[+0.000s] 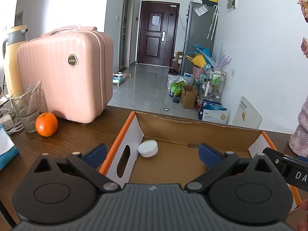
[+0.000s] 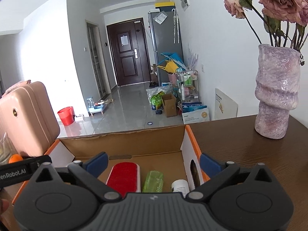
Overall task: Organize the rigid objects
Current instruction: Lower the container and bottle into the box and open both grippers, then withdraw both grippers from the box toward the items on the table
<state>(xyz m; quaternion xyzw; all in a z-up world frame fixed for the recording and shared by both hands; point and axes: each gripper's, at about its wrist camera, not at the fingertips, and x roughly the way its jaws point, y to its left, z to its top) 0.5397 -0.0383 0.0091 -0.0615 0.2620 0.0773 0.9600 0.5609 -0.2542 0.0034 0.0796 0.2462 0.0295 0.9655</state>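
Observation:
An open cardboard box with orange edges (image 1: 202, 130) sits on the dark wooden table. In the left wrist view a white round jar (image 1: 147, 148) lies in its left corner. My left gripper (image 1: 153, 154) is open and empty above the box's left side. In the right wrist view the box (image 2: 123, 142) holds a red brush (image 2: 123, 176), a green ribbed object (image 2: 153, 181) and a white bottle (image 2: 180, 186). My right gripper (image 2: 153, 163) is open and empty above them.
A pink suitcase (image 1: 63, 73), an orange (image 1: 46, 124), a glass (image 1: 26, 111) and a yellow flask (image 1: 13, 57) stand left of the box. A purple vase with roses (image 2: 277, 96) stands on the right. The table's far edge runs behind the box.

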